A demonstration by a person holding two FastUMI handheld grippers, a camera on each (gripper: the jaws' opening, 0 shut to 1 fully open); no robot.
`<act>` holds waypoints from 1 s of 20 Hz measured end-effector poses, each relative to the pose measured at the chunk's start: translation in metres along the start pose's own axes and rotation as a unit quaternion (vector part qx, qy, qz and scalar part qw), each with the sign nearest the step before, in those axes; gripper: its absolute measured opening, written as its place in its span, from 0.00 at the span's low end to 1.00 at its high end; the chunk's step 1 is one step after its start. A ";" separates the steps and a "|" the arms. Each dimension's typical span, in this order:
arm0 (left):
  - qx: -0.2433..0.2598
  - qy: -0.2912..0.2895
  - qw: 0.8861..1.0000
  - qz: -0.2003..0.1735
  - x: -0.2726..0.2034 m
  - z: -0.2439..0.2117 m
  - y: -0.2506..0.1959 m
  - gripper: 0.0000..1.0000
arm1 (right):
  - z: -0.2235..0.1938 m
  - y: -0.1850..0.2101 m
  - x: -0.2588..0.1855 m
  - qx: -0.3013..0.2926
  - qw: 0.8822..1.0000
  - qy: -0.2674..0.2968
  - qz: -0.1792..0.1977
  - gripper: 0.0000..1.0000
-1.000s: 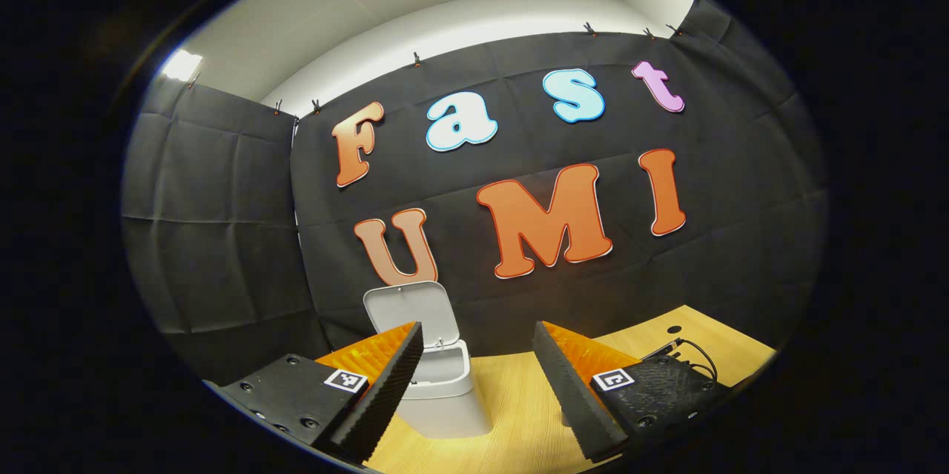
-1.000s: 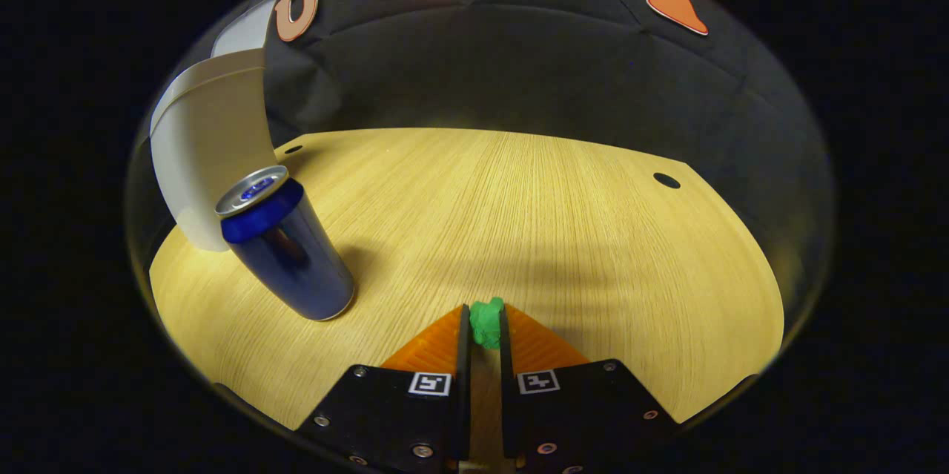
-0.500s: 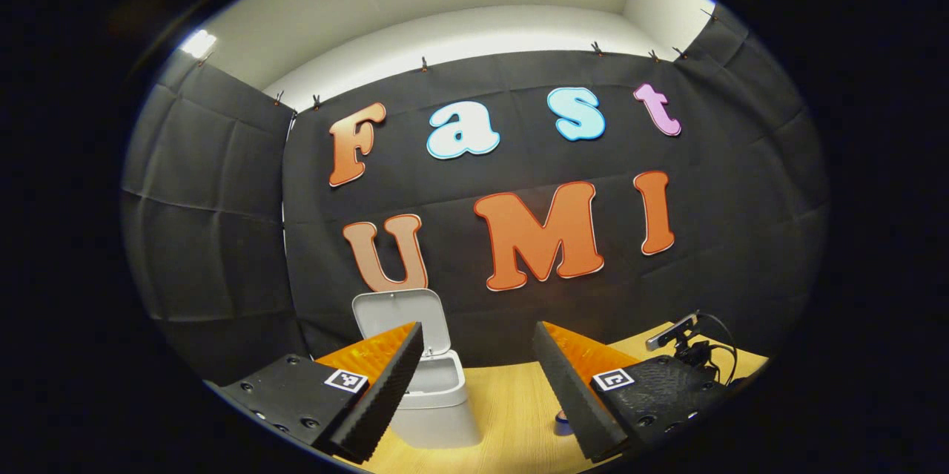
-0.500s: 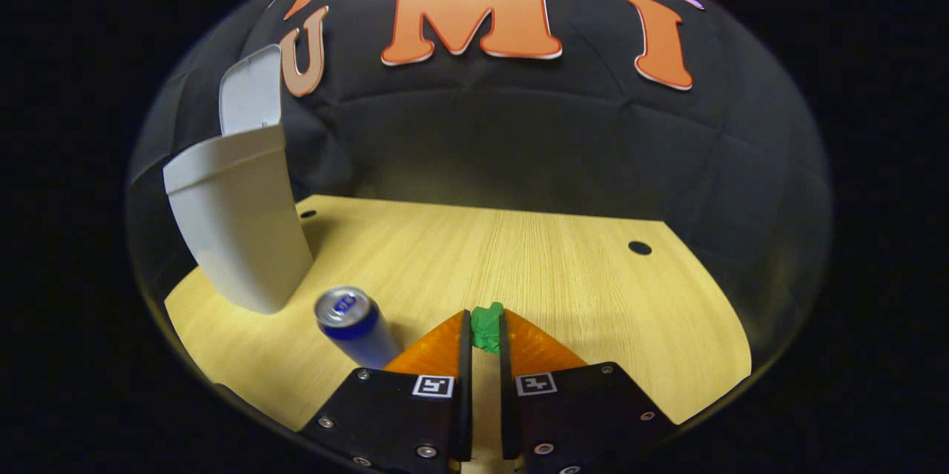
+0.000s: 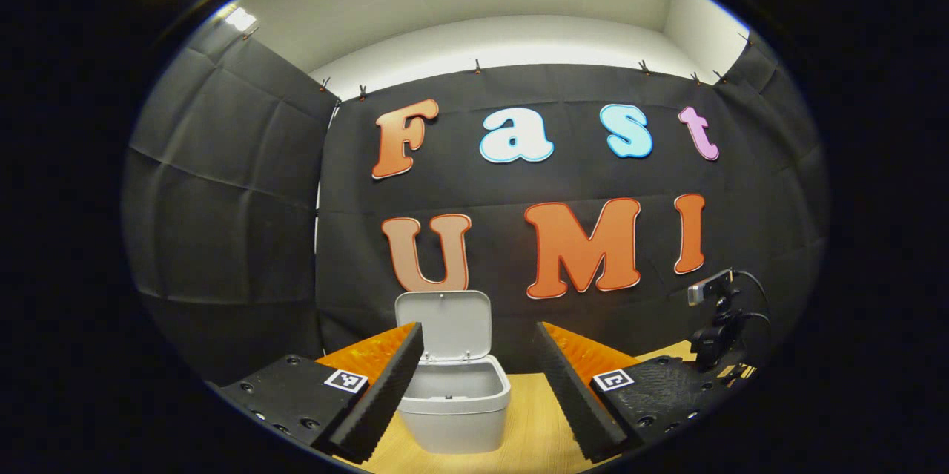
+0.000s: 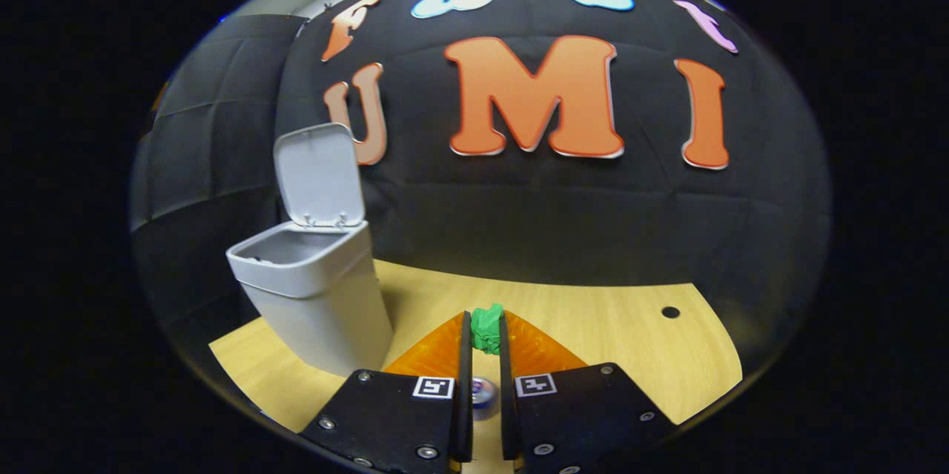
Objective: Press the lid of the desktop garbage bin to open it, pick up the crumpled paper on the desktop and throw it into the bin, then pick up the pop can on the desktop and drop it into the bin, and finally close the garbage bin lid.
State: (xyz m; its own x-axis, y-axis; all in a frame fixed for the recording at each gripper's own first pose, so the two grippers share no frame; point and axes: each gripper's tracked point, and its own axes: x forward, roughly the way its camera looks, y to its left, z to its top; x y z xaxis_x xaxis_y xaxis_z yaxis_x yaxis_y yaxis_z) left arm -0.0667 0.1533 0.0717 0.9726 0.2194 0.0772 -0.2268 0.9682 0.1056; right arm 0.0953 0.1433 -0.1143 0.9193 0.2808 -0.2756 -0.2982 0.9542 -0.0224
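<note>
In the right gripper view, the right tool [image 6: 485,333] pinches crumpled paper [image 6: 486,327]; the left tool [image 5: 478,366] gapes.

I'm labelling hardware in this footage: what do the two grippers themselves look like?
Both the left gripper and the right gripper have black screwed plates, each bearing a small square black-and-white marker. The left fingers have ribbed inner faces. The other gripper shows dark, with black cables.

The bin [image 6: 315,288] stands on the table [image 6: 630,340], left, before the wall [image 6: 563,222].
</note>
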 end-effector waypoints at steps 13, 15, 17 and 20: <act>0.011 0.014 0.990 0.141 -0.057 -0.006 0.132 0.94 | 0.080 0.165 0.068 -0.018 0.989 -0.053 0.140 0.15; 0.013 0.019 0.987 0.156 -0.066 -0.008 0.143 0.99 | 0.079 0.181 0.084 -0.015 0.988 -0.047 0.148 0.15; 0.018 0.018 0.985 0.169 -0.072 -0.008 0.155 0.99 | 0.081 0.195 0.100 -0.014 0.987 -0.043 0.152 0.15; 0.019 0.020 0.984 0.178 -0.075 -0.009 0.161 0.99 | 0.088 0.207 0.116 -0.019 0.987 -0.048 0.151 0.15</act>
State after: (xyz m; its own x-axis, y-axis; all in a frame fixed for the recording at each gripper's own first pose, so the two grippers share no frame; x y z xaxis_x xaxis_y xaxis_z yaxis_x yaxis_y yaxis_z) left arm -0.1757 0.2943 0.0742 0.8324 0.5488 0.0768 -0.5541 0.8243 0.1162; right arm 0.1631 0.3825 -0.0667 0.8063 0.5626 -0.1825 -0.5707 0.8211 0.0099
